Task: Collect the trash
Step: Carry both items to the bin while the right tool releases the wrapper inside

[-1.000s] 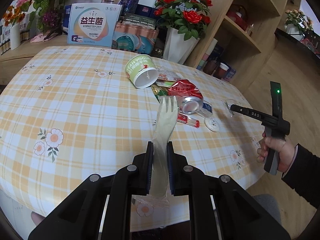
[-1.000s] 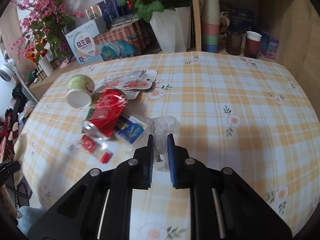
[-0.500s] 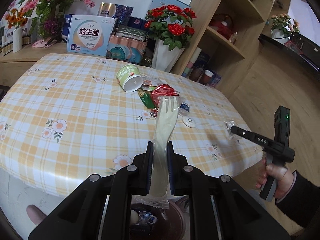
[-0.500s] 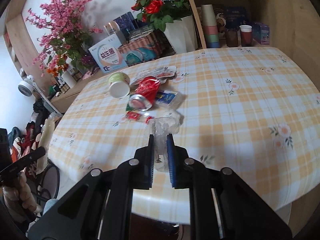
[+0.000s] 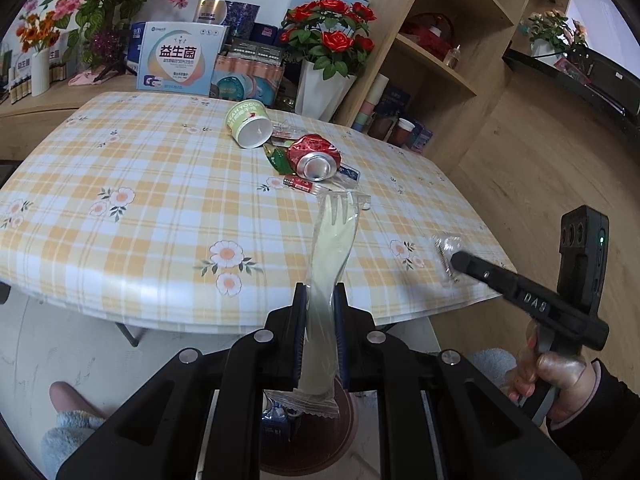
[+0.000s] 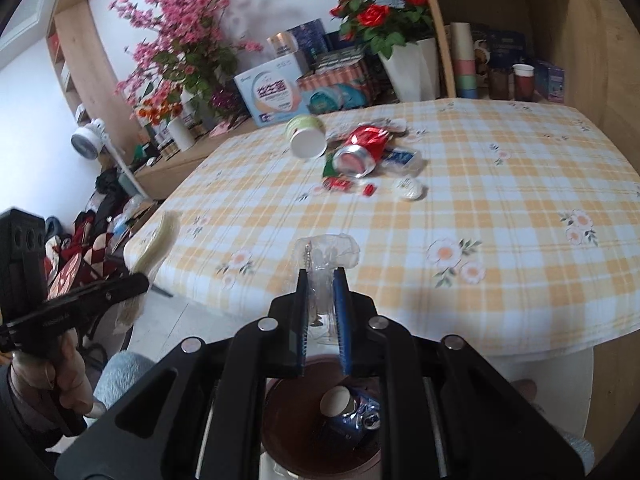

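Both hand-held grippers are gripping trash: left hand-held gripper (image 5: 320, 312) squeezing a wrapped fork (image 5: 334, 236), right hand-held gripper (image 6: 322, 296) pinching seemingly a clear bag of screws (image 6: 324, 254) above the bin (image 6: 296, 412).

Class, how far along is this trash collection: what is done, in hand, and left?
Done: a blue can lies in the bin. In hand: left claw grips a wrapped fork, right claw a clear wrapper, above the bin. Left: cup, red can, small wrappers.

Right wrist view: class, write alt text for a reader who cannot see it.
The right tool grips a clear plastic wrapper above a brown bin that holds a blue can. Beyond lies a checked table with a red can and a paper cup.
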Tool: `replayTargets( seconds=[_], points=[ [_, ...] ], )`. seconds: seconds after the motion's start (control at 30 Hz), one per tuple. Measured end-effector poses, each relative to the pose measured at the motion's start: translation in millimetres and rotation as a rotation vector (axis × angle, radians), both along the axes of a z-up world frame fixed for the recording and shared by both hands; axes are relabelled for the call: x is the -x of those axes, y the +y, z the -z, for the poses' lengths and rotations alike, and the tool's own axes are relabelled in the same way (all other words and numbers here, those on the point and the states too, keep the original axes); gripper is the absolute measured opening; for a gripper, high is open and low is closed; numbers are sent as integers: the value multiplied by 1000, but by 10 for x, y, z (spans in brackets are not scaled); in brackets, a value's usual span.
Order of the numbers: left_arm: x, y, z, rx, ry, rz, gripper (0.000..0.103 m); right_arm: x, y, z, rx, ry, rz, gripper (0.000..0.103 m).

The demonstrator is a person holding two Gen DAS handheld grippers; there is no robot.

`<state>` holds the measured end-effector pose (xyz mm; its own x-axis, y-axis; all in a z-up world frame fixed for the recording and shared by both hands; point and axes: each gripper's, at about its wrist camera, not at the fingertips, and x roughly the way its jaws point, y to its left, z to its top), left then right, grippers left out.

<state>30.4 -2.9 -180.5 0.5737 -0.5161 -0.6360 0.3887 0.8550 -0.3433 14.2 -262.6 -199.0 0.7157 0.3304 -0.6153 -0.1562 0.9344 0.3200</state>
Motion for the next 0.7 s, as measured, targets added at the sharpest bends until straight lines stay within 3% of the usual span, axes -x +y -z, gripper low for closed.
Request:
replayTargets(
  seconds=[0.5, 0.57, 0.7],
  points=[
    [509, 15, -126, -8, -43, -28, 13, 439, 316, 71, -8, 18, -104, 19],
    [530, 25, -136, -12, -48, -30, 13, 460, 331, 26, -12, -3, -108, 39],
    [515, 44, -81, -17, -34, -35, 13, 488, 277, -82, -26, -54, -73, 65]
  ],
)
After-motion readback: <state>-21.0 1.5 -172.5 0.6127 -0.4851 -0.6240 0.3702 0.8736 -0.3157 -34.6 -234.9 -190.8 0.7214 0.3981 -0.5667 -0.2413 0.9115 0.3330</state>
